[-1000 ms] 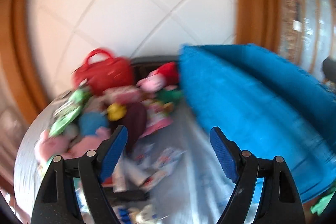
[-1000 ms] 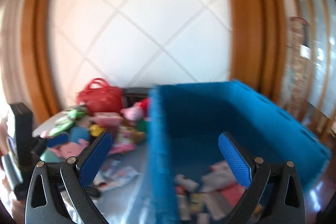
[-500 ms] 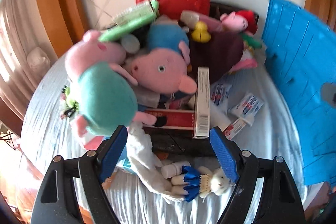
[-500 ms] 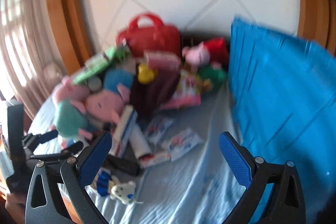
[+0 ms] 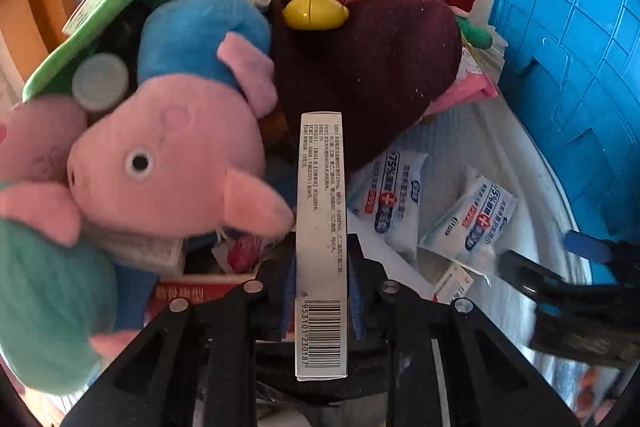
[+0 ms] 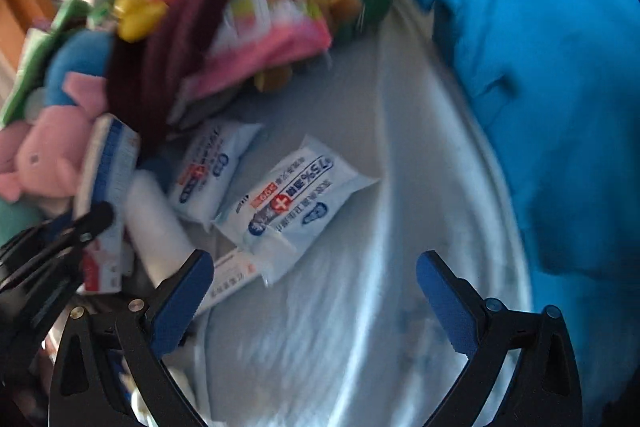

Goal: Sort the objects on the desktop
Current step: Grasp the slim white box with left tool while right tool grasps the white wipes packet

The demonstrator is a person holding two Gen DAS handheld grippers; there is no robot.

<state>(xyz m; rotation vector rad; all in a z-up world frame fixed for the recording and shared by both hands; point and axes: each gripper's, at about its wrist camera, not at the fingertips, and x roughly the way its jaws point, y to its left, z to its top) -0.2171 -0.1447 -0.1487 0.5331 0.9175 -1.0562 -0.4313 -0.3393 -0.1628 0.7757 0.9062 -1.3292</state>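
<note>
left gripper (image 5: 322, 291) has just been closing – jaws now pinch a long white box w/ barcode (image 5: 321, 247), standing on edge in the toy pile beside the pink pig plush (image 5: 168, 163). right gripper (image 6: 312, 291) hangs w/ jaws spread wide, nothing between them, over the pale cloth (image 6: 320, 347) – wipes packet (image 6: 296, 195) just ahead, blue crate (image 6: 540, 67) to its right.
</note>
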